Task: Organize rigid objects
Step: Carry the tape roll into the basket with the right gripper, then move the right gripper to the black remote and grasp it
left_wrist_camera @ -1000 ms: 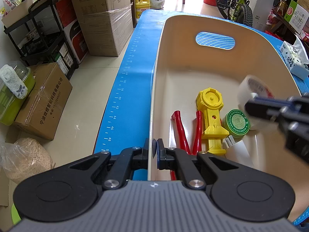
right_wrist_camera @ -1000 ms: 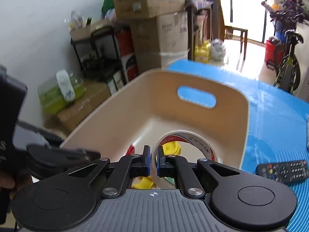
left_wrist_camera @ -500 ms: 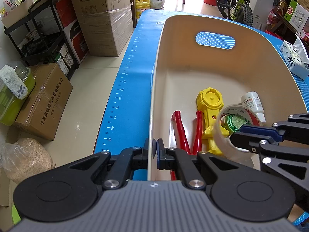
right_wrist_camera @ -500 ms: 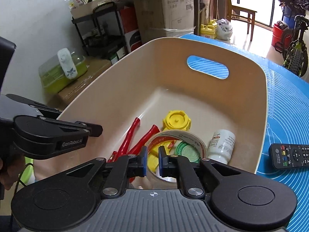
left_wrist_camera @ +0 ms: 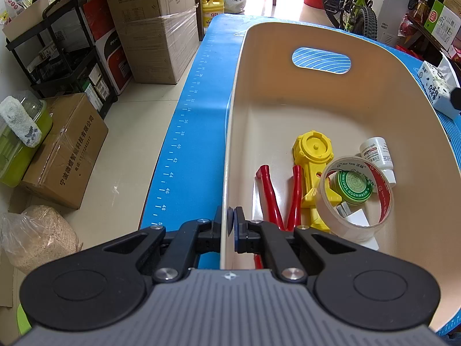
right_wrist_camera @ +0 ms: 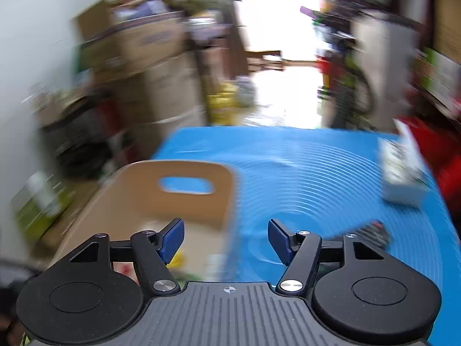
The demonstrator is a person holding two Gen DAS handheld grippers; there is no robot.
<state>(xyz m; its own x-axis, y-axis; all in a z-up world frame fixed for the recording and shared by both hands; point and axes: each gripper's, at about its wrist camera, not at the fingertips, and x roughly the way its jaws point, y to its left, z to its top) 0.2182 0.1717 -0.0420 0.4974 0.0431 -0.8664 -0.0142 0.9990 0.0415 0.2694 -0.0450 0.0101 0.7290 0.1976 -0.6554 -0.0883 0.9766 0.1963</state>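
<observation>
Comparing with half a second ago, we see one real change: the tape roll [left_wrist_camera: 355, 193] has left the right gripper [right_wrist_camera: 226, 238] and now sits in the beige bin [left_wrist_camera: 322, 115].

Bin first: our left gripper [left_wrist_camera: 228, 225] stays clamped on its near left wall, same spot as before, so the bin is steadied.

Blue mat [right_wrist_camera: 317, 167] to the right holds a dark remote [right_wrist_camera: 374, 232], blurred, and a white carton [right_wrist_camera: 402, 178].

Right gripper: jaws now spread wide, nothing between the pads, and it has pulled up and away from the bin. View is motion-blurred, so we're swinging fast.

Tape roll rests tilted over the yellow tool [left_wrist_camera: 312, 155], ringing the green tin [left_wrist_camera: 352, 186]; white bottle [left_wrist_camera: 376, 155] just beside, red-handled pliers [left_wrist_camera: 276, 196] left.

Judgement: tape placement done. Remote looks like the next pick.
</observation>
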